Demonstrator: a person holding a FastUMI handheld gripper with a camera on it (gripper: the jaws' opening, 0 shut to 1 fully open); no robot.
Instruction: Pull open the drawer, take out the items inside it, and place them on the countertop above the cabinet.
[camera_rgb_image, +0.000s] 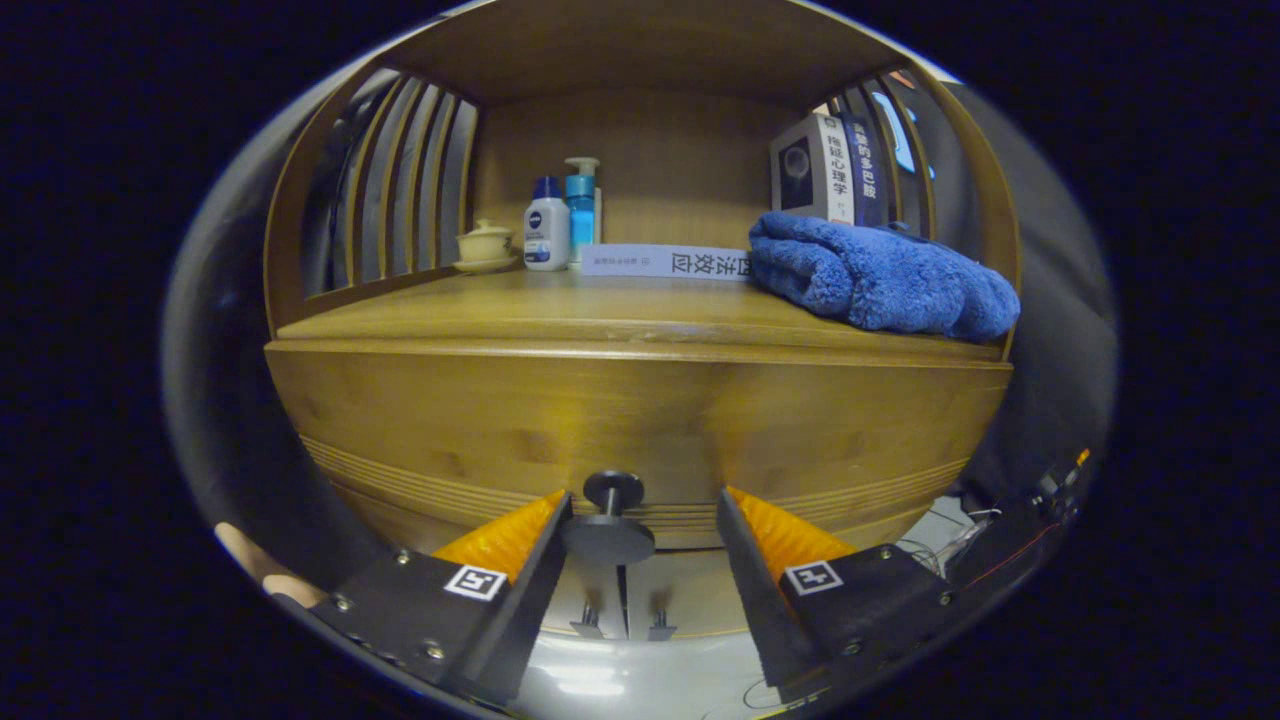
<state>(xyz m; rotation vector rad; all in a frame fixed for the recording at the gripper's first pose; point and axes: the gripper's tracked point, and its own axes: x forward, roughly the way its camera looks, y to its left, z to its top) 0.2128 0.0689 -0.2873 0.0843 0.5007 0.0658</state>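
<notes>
Wooden cabinet (640, 420) straight ahead, open shelf alcove above a plain front panel, slatted sides left and right. Countertop (600, 310) carrying several things already: small lidded cup (485, 245) on a saucer at the back left corner, white bottle (546, 230) just beside it, blue pump bottle (581, 205) touching or nearly touching that one, flat book (665, 261) lying along the back edge, boxed books (825, 170) upright at the back right corner, folded blue towel (880, 275) along the right edge in front of them. Front half of the countertop bare.

Below, drawer (640, 440) shut flush with the cabinet face, no gap visible along its top edge. Round dark knob (612, 515) projecting from the lower middle of the drawer front, sitting between the two fingers. Gripper (640, 525) spread wide, fingers (500, 545) standing off either side of the knob, neither pad touching it. Whether the tips reach the panel itself: cannot tell.

Judged progress: barely begun. Lined up for the first step only, with closing on the knob, pulling the drawer out, lifting out the contents and setting them on the countertop all left to do. Contents of the drawer hidden.
</notes>
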